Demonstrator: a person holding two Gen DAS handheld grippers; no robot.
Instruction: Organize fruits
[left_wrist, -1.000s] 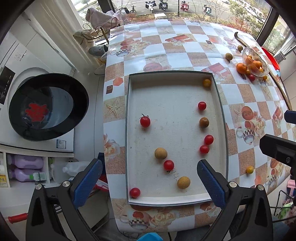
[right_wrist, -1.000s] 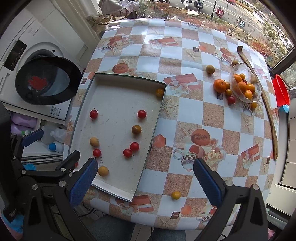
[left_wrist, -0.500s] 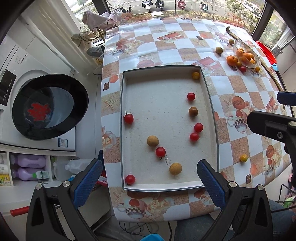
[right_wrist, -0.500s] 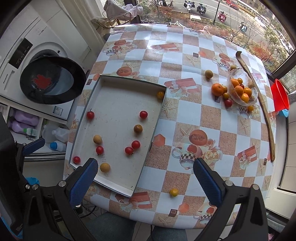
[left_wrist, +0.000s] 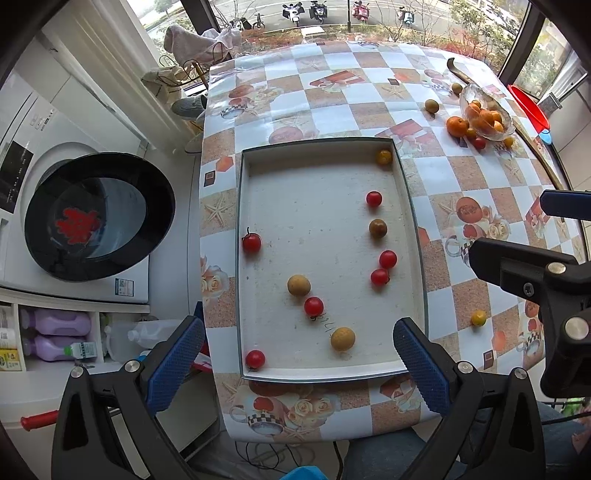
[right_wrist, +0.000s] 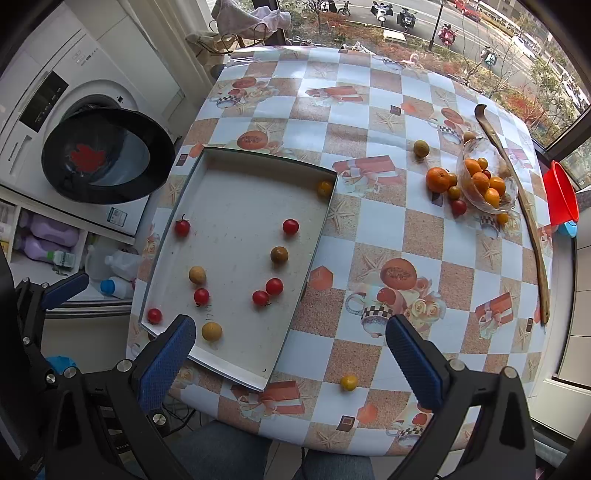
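A shallow white tray (left_wrist: 317, 373) (right_wrist: 236, 363) lies on the checked tablecloth and holds several red cherry tomatoes (left_wrist: 314, 306) (right_wrist: 274, 286) and tan round fruits (left_wrist: 342, 338) (right_wrist: 211, 331). A glass bowl (left_wrist: 484, 110) (right_wrist: 476, 199) of oranges stands at the far right, with an orange (right_wrist: 437, 180) and small fruits beside it. One small yellow fruit (left_wrist: 478, 318) (right_wrist: 349, 382) lies loose near the front edge. My left gripper (left_wrist: 299, 363) hovers open high above the tray's near end. My right gripper (right_wrist: 290, 358) is open too, above the table's front edge.
A washing machine with its dark door (left_wrist: 96, 214) swung open stands left of the table. Bottles (left_wrist: 55, 325) sit on a low shelf there. A long wooden stick (right_wrist: 524, 214) and a red basin (right_wrist: 559, 195) lie past the bowl. A person's legs in jeans (right_wrist: 229, 450) show below.
Both grippers have pulled back and up from the table, so the tray and fruits look smaller and more table edge shows. No fruit has moved.
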